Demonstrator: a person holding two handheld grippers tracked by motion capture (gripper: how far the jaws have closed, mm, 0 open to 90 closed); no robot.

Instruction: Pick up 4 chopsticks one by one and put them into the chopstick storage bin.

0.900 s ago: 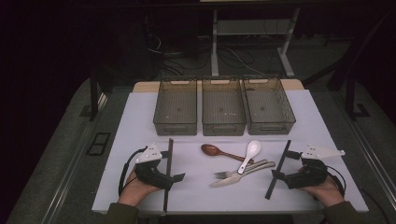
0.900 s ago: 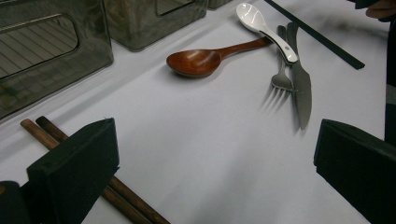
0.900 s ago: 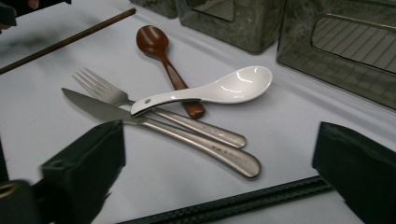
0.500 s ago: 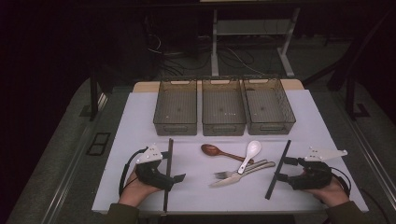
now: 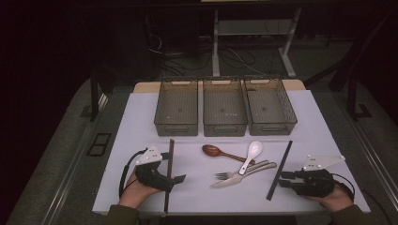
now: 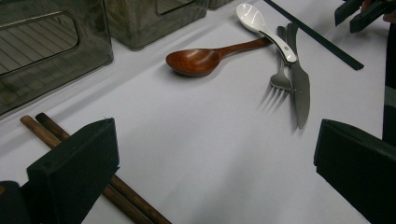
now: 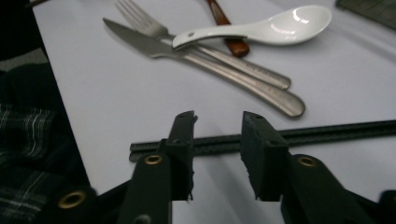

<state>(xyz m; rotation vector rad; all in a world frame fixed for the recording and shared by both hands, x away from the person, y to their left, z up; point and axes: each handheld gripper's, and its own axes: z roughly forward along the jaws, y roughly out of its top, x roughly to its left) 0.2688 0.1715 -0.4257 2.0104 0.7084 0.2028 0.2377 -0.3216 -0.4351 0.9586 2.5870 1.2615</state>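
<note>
Right gripper (image 7: 217, 123) is held just short of the black chopsticks (image 7: 327, 130), jaws narrowly parted, empty; left gripper (image 6: 210, 177) is spread wide, empty.

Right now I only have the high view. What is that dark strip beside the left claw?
Observer: The left gripper view shows two brown wooden chopsticks lying side by side, running under one jaw of the left claw.
Operator: And the strip by the right claw?
Observer: In the right gripper view it is a pair of ridged black chopsticks, lying crosswise just beyond the right claw.
Operator: Is that claw gripping anything?
Observer: No, its jaws stand apart with nothing between them.
</note>
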